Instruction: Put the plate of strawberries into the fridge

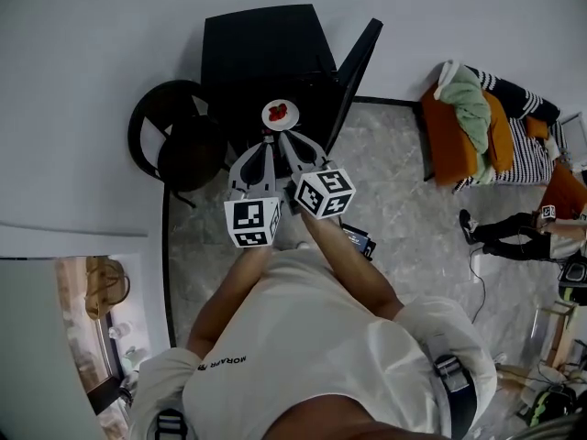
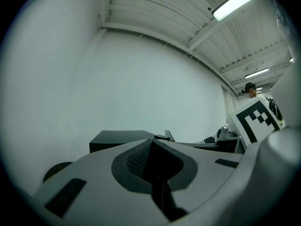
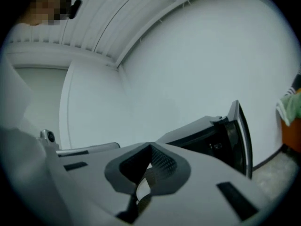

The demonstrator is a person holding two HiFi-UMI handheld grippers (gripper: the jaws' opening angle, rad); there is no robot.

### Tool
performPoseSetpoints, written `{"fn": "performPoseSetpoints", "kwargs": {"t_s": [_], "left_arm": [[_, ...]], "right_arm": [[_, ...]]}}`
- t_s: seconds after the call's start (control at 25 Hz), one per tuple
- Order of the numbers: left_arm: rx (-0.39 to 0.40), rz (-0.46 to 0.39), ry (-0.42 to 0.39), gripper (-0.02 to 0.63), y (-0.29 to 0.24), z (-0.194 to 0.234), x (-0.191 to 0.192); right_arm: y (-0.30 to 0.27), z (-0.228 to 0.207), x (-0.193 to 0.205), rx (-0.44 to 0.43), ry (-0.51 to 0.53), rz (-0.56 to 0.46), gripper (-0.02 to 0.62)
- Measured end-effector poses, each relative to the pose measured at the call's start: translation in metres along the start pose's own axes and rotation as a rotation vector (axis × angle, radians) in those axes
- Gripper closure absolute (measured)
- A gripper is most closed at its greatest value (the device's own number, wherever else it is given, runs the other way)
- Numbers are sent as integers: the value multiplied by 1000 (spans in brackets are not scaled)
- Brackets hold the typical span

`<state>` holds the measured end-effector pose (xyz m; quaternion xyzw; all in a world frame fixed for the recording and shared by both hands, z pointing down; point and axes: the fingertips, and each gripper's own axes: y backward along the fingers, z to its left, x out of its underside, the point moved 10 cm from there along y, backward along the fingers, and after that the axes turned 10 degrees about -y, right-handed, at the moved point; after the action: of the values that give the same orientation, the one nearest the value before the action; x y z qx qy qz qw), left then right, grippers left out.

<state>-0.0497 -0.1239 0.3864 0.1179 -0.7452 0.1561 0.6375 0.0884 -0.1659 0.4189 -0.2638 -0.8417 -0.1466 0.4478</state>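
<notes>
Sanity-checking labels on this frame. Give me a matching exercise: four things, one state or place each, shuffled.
1 plate
2 fridge door
3 left gripper
4 chair

A swung open
B fingers shut, nothing between them
C strawberries on it, rim in the right gripper fingers
D black, left of the fridge in the head view

Pairs: 1-C, 2-A, 3-B, 4-D

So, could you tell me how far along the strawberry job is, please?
Done: the black mini fridge has its door open. In hand: the right claw is shut on the rim of the white round plate of red strawberries, held in front of the opening; the left claw is shut, empty. Left: set the plate inside.
</notes>
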Motion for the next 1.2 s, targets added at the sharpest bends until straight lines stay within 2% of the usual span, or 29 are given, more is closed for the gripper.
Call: {"fn": "performPoseSetpoints", "kwargs": {"t_s": [0.16, 0.4, 0.68, 1.2], "left_arm": [[-2, 5, 3, 603, 2, 0, 1], [-1, -1, 1, 603, 4, 5, 1], [0, -2, 10, 603, 3, 10, 5], [-4, -18, 10, 603, 4, 18, 6]], "right_arm": [[6, 14, -6, -4, 151, 15, 583], [9, 20, -5, 8, 190, 41, 583], [8, 35, -6, 27, 359, 44, 583], [9, 38, -4, 37, 366, 41, 583]]}}
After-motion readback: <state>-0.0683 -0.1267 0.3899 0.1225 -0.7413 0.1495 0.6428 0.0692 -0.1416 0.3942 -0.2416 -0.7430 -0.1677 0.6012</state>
